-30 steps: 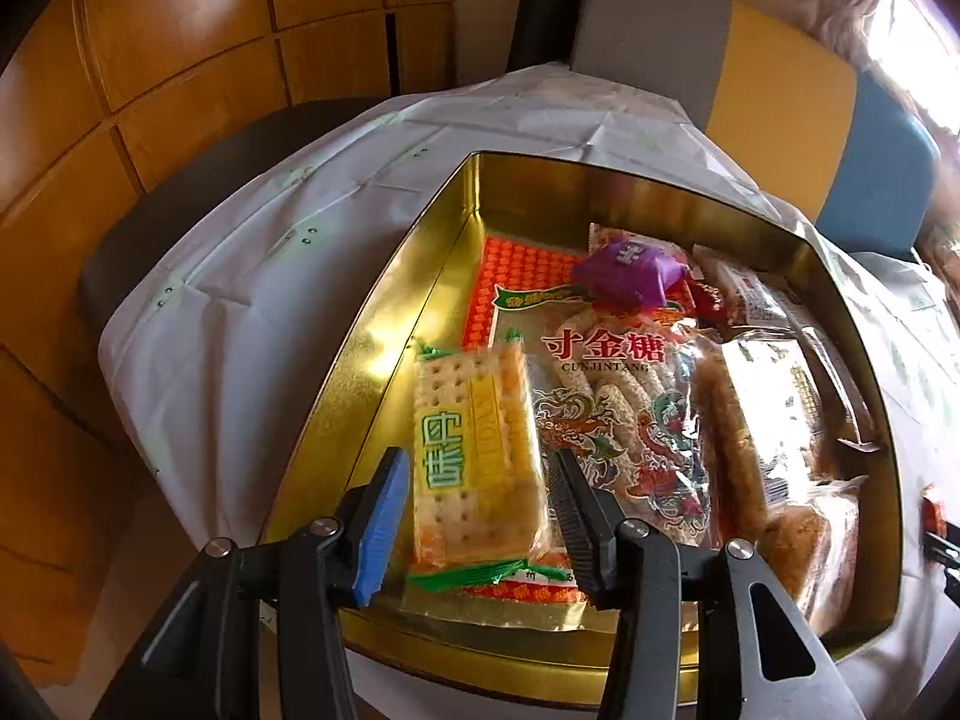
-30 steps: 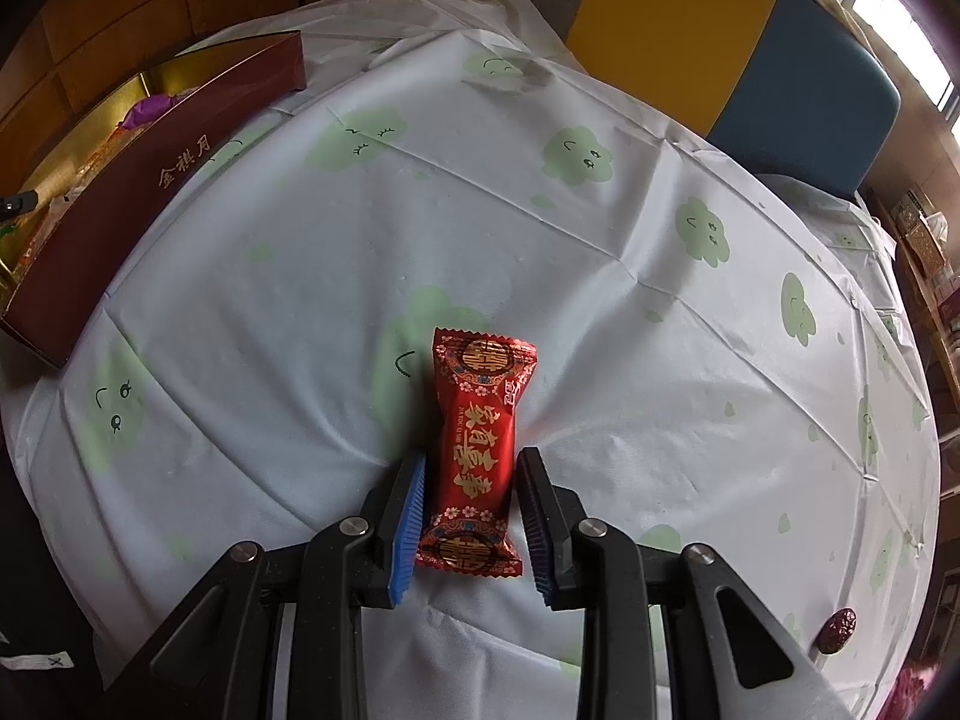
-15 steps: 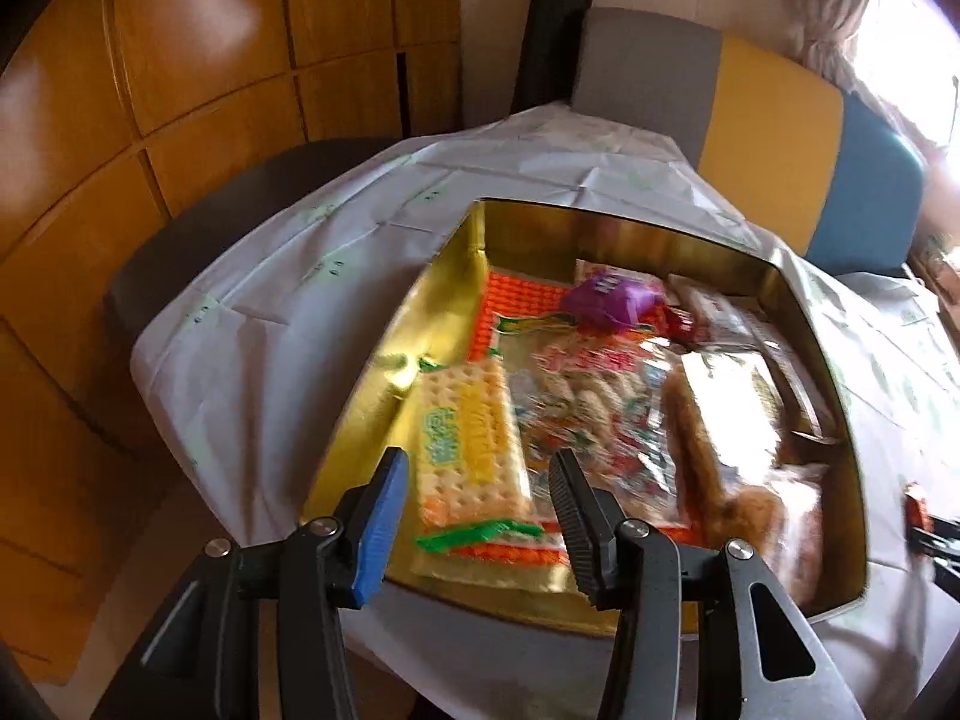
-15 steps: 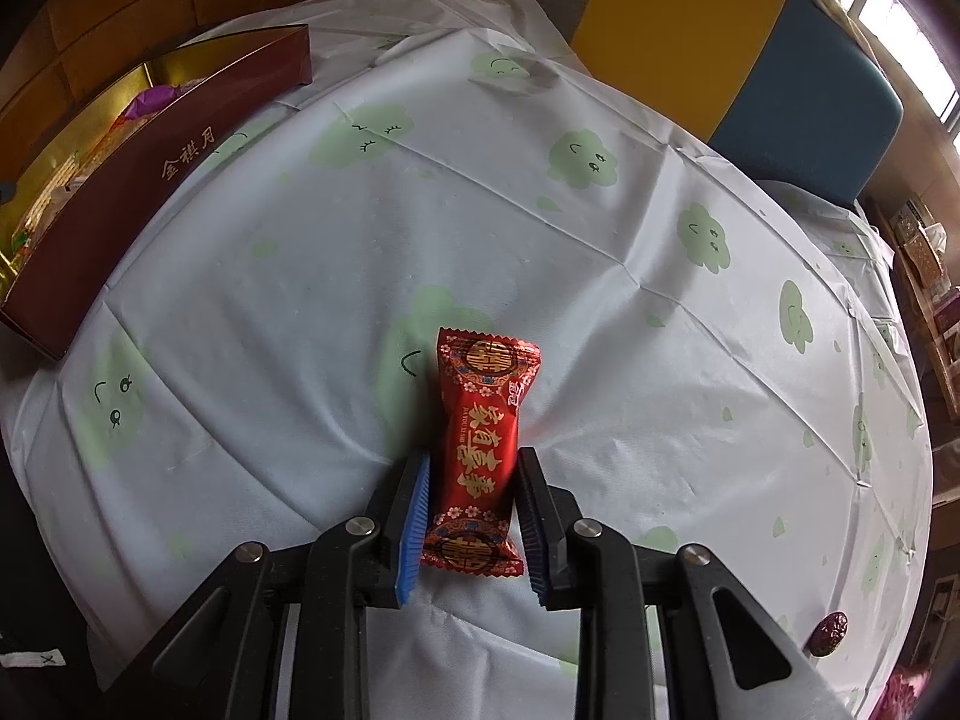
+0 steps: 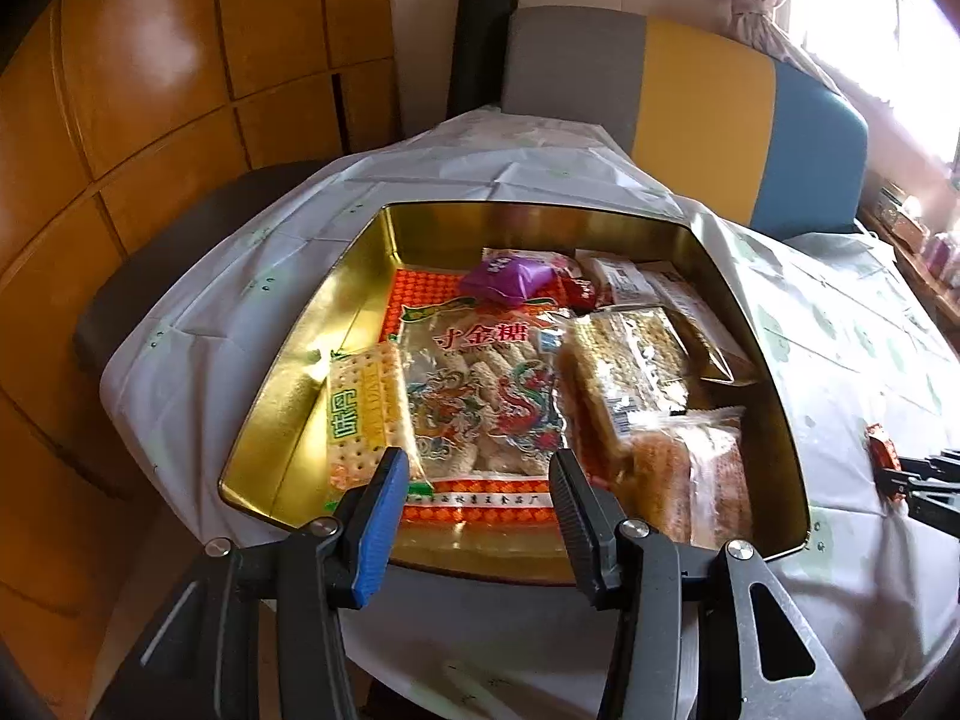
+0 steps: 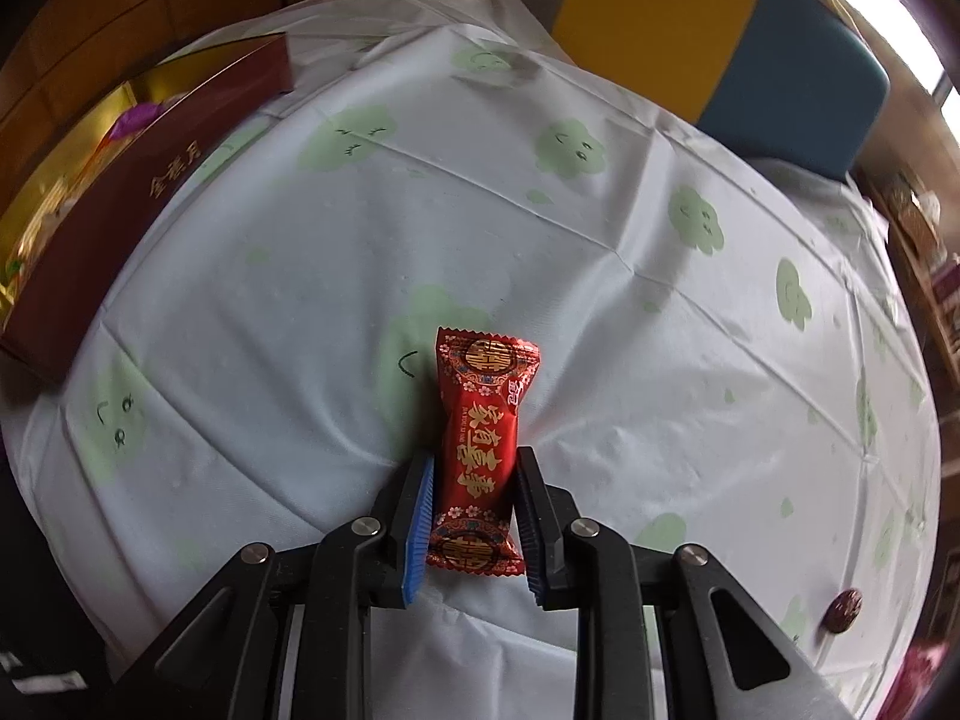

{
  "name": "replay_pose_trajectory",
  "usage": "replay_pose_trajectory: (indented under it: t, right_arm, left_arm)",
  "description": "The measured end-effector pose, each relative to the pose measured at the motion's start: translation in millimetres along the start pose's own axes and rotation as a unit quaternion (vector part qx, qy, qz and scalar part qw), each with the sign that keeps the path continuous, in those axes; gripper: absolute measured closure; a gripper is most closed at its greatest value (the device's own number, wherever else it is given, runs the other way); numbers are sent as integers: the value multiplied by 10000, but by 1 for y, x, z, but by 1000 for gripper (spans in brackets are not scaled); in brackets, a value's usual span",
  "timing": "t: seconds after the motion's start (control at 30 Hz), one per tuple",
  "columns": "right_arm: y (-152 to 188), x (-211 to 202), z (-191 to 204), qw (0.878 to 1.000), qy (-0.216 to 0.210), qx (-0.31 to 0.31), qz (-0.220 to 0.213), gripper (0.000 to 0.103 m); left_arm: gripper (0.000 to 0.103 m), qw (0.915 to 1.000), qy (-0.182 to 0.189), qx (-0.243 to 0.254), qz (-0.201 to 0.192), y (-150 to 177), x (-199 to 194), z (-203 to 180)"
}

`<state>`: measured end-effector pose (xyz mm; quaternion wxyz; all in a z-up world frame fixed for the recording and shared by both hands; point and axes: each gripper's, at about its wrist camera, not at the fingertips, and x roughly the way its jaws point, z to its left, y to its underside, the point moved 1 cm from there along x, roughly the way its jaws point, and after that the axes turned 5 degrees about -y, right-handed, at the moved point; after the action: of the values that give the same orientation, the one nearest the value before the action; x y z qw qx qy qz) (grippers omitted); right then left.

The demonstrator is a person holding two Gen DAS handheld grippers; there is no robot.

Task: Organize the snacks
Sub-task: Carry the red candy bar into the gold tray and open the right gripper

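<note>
the right gripper (image 6: 471, 513) is now clamped on the red candy packet (image 6: 480, 450), its pads pressed against the wrapper's sides where a second ago a slight gap showed; the packet lies near the tabletop's (image 6: 600, 330) near edge. the left gripper (image 5: 474, 495) stays apart and empty, and has drawn back from the gold tin (image 5: 288, 396) at the tabletop's left edge, so the cracker pack (image 5: 360, 414) it straddled now lies ahead of its pads.

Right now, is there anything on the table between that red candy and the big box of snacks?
No. In the right wrist view, only bare tablecloth lies between the red candy and the snack box.
</note>
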<state>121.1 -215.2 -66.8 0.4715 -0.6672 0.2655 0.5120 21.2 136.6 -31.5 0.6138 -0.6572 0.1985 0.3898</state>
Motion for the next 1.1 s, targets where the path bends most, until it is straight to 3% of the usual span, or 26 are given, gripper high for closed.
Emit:
replay_pose_trajectory:
  t: [0.5,0.83,1.1]
  right_arm:
    - [3,1,0,9981,216,575,-90,79]
    - [3,2,2,9943,339,1004,-108,81]
    - [-3,-20,14,9911,-372,1188,-468,81]
  left_arm:
    - [54,9994,261,-207,67,4,2,6]
    - [54,9990,117,-430,44,2,4,20]
    - [54,9991,92,-418,13,3,3,19]
